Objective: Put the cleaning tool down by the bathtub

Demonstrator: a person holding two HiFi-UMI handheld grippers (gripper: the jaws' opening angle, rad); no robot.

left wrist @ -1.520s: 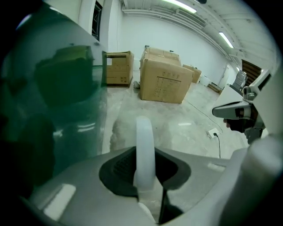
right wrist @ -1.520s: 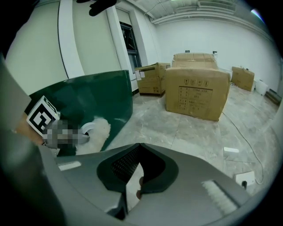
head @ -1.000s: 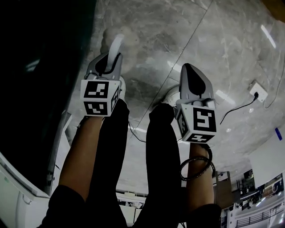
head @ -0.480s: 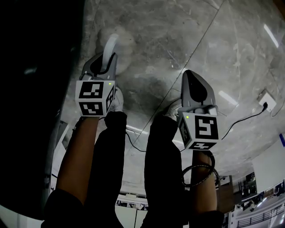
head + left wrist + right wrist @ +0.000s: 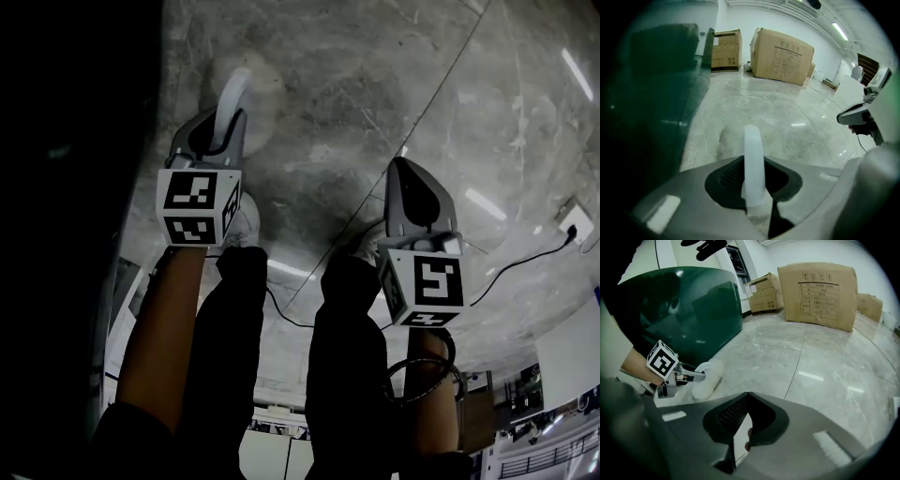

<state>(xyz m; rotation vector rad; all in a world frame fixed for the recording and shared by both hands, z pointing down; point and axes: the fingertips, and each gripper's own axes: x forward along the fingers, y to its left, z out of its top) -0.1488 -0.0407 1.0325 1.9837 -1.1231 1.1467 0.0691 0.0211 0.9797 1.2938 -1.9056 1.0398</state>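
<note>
My left gripper [image 5: 225, 129] is shut on the white curved handle [image 5: 232, 101] of the cleaning tool. Its fluffy pale head [image 5: 264, 101] hangs low over or rests on the marble floor; I cannot tell which. The dark green bathtub [image 5: 75, 187] stands just to its left. In the left gripper view the handle [image 5: 753, 164] rises between the jaws, with the tub wall [image 5: 651, 93] close by. The right gripper view shows the fluffy head [image 5: 708, 377], the left gripper [image 5: 689, 375] and the tub [image 5: 693, 310]. My right gripper [image 5: 410, 176] is shut and holds nothing.
Large cardboard boxes [image 5: 818, 294] stand on the floor beyond the tub, also visible in the left gripper view as boxes [image 5: 783, 55]. A wall socket with a black cable [image 5: 574, 225] lies at the right. The person's dark trouser legs [image 5: 342, 356] and shoes stand below the grippers.
The left gripper with the tool has drifted slightly left, toward the tub. The right gripper sank a little in the view. Both stay shut.
</note>
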